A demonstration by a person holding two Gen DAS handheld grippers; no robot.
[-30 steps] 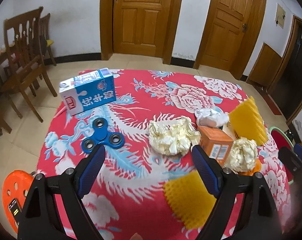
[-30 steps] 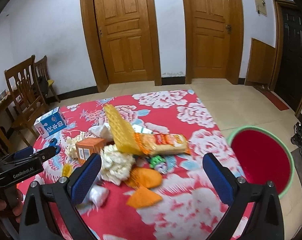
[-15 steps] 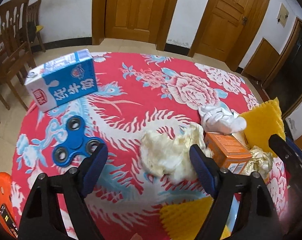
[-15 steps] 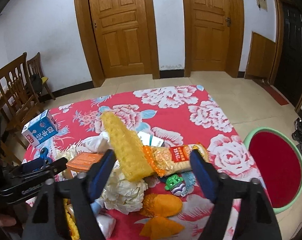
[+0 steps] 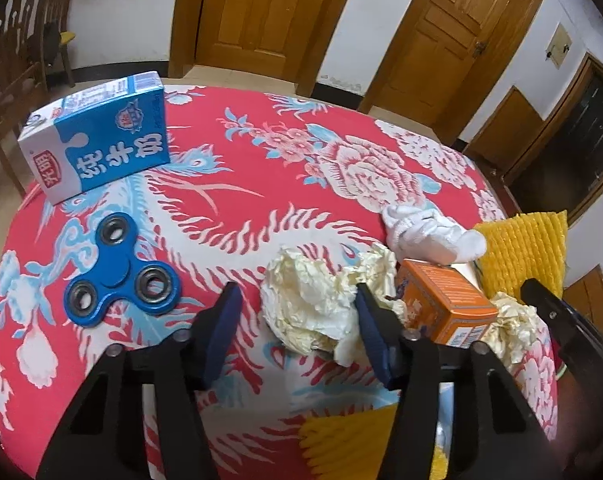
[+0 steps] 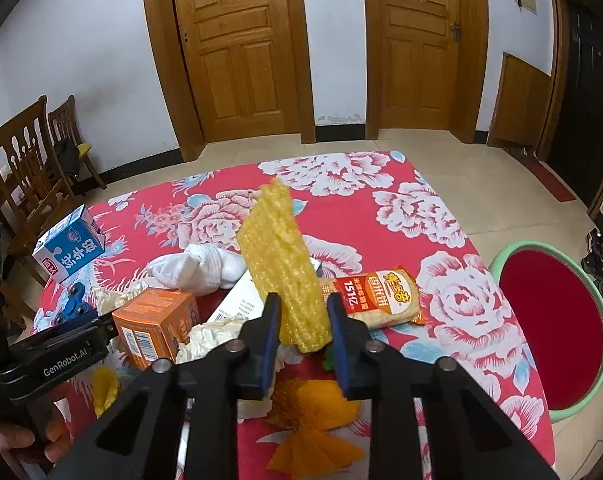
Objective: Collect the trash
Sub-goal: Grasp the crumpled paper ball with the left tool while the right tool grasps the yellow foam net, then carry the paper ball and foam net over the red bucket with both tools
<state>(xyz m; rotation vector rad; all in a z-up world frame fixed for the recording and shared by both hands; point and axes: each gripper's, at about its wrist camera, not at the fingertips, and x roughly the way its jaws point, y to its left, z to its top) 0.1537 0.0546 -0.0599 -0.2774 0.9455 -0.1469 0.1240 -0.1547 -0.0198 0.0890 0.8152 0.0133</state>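
Between the blue pads of the right gripper point(image 6: 299, 330) the lower end of a yellow bubble-wrap pouch point(image 6: 279, 256) is now being pinched, the jaws having just been closing onto it. The pouch is held nearly upright, its long axis running up and away from the pads, its free end tipped slightly left toward the doors. The step in hand is judged to be the pick-up: a lift clear of the pile is called for next, then a carry right to the red basin point(image 6: 549, 332) on the floor beside the table.

Over at the left gripper point(image 5: 297, 312), the jaws have just been closing around a crumpled cream paper wad point(image 5: 309, 304) on the floral tablecloth point(image 5: 261, 168). The right pad is pressed into it; the left pad is seen apart from it, so no grip is made yet. An orange carton point(image 5: 445, 304) lies just beside, a blue fidget spinner point(image 5: 121, 272) and milk carton point(image 5: 101, 140) well to the left.
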